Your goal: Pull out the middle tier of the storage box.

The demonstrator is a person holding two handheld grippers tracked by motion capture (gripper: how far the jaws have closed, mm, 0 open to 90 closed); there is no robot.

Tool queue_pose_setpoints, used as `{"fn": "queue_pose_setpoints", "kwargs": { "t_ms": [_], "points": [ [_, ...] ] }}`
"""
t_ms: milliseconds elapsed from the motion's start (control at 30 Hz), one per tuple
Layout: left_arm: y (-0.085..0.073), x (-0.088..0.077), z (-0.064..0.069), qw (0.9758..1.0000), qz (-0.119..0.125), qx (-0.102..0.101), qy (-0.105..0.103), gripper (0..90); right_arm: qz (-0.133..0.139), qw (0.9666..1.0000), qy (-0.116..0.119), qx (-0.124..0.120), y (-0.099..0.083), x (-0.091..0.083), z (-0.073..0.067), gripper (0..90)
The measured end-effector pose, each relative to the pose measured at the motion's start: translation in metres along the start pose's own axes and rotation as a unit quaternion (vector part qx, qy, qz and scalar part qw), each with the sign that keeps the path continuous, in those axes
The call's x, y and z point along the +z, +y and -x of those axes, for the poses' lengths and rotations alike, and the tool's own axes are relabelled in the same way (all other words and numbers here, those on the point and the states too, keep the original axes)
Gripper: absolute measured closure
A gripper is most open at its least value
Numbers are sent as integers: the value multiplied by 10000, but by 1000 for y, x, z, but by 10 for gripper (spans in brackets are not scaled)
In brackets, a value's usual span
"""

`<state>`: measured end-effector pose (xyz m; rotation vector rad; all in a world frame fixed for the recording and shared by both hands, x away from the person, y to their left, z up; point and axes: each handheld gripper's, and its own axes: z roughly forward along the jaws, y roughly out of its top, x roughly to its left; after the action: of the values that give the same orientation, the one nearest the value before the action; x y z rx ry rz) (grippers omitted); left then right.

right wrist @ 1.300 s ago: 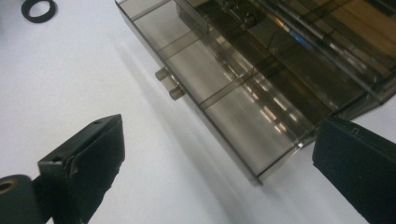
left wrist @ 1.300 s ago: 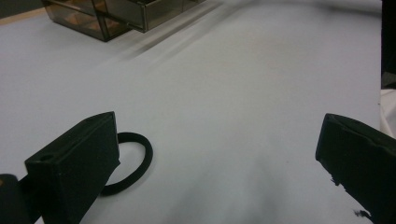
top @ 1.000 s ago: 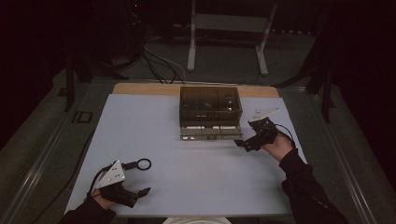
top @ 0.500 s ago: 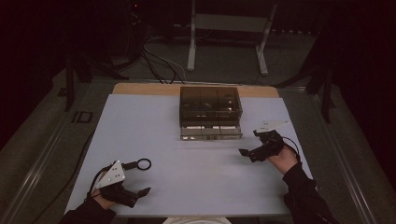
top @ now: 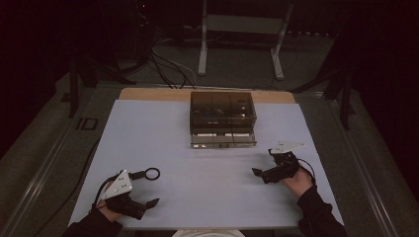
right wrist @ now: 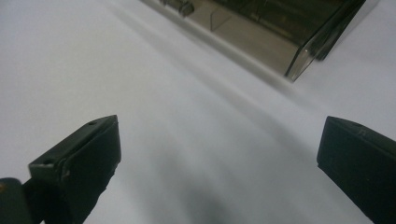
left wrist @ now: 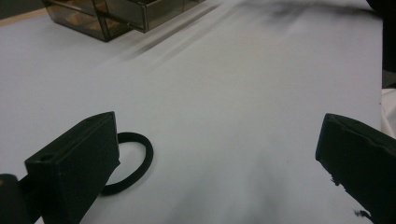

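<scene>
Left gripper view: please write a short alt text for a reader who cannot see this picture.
The left gripper is open over a white table, with a black ring lying flat beside its left-hand jaw. A smoky clear plastic box with compartments stands farther off, at the top of the picture.

Dim room, soft shadows — perhaps motion-blurred

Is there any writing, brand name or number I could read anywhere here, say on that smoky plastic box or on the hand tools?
None can be read: the drawer box, the black ring, the left gripper, the right gripper and the white table all look plain, with no legible marks.
</scene>
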<state>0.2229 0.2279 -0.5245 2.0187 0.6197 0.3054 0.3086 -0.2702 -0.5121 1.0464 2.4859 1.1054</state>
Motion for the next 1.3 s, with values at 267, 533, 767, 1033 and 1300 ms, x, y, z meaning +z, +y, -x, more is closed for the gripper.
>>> {"fn": "queue_pose_setpoints", "kwargs": {
  "t_ms": [267, 533, 767, 1033, 1300],
  "points": [
    [0, 0, 0, 10000, -12, -2, -6, 10, -71, 10000, -32, -32, -15, 3, -10, 0],
    [0, 0, 0, 10000, 10, 5, -2, 10, 118, 9998, -186, 33, -28, 0, -16, 0],
    [0, 0, 0, 10000, -9, 10, -5, 10, 258, 9991, -329, 93, -34, -4, -20, 0],
    [0, 1, 0, 10000, -31, 8, -5, 10, 312, 9986, -428, 6, -32, 0, -19, 0],
    [0, 1, 0, 10000, -28, 13, -8, 11, 300, 9988, -396, -26, -33, 0, -19, 0]
  ]
}}
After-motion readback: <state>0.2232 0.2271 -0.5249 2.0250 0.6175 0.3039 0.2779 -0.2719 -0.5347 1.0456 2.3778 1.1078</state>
